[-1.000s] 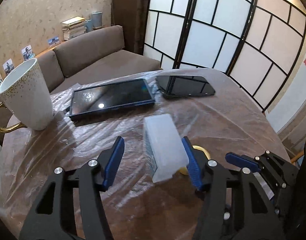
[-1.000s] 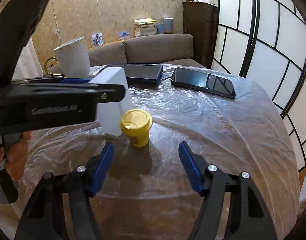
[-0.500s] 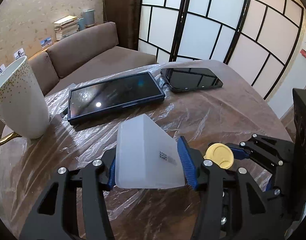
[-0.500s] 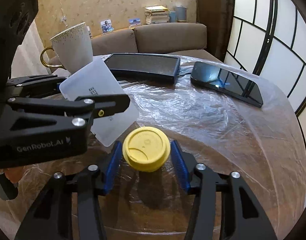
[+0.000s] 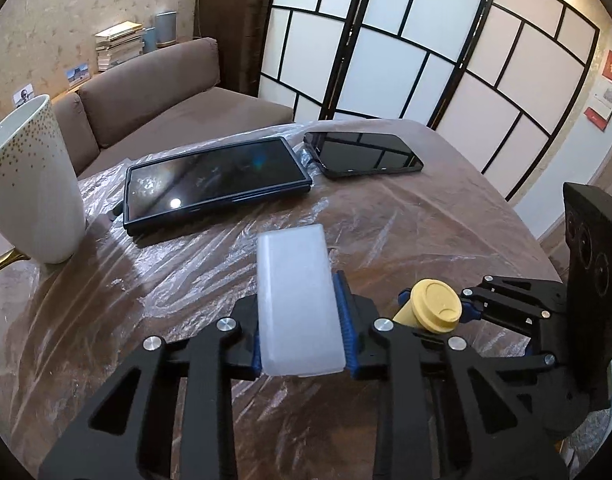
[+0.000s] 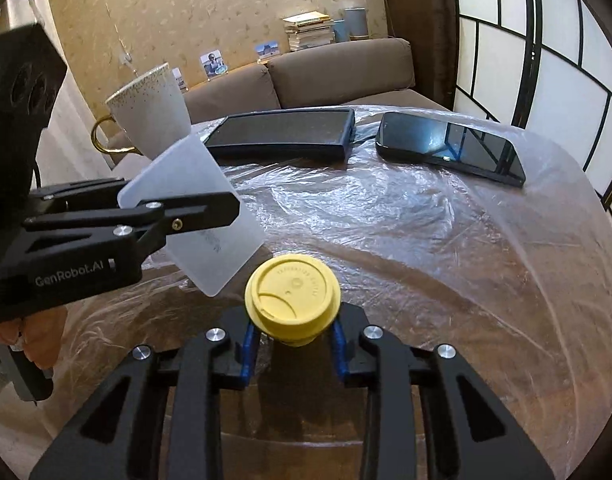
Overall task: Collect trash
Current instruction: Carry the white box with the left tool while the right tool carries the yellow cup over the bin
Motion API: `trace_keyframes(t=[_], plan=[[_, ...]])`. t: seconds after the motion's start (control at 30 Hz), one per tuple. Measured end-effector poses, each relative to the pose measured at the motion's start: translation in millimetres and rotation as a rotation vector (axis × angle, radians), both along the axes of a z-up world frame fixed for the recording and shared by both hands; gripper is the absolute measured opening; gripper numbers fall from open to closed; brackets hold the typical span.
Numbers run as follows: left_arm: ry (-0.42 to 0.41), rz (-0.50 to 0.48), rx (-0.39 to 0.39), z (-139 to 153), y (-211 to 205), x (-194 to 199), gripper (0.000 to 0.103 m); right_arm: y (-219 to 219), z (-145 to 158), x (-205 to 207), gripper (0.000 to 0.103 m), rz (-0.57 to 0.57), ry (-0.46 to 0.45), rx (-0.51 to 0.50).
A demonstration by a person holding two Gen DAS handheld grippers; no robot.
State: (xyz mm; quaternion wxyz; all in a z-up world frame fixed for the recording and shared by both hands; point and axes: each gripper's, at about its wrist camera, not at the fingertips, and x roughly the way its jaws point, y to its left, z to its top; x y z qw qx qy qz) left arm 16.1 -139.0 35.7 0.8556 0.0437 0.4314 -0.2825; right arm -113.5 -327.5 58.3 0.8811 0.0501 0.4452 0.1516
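Yellow-lidded cup (image 6: pixel 292 300) clamped in R gripper (image 6: pixel 293 346); frosted box (image 5: pixel 298 304) clamped in L gripper (image 5: pixel 302 340).

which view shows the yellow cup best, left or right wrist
The right wrist view. The yellow cup sits centred and close, lid facing the camera, clamped between the right gripper's blue pads. In the left wrist view the cup is small and off to the right, seen tilted from the side.
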Motion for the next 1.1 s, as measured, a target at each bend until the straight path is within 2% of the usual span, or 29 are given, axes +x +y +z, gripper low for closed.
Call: trace_keyframes(t=[0.43, 1.1], plan=[[-0.006, 0.000, -0.024, 5.7, 7.0, -20.0, 0.028, -16.8, 8.8, -26.2, 0.029, -0.019, -0.012, 0.050], [-0.045, 0.020, 0.002, 15.9, 7.3, -52.1, 0.028, -21.7, 30.5, -102.5, 0.029, 0.022, -0.056, 0.068]])
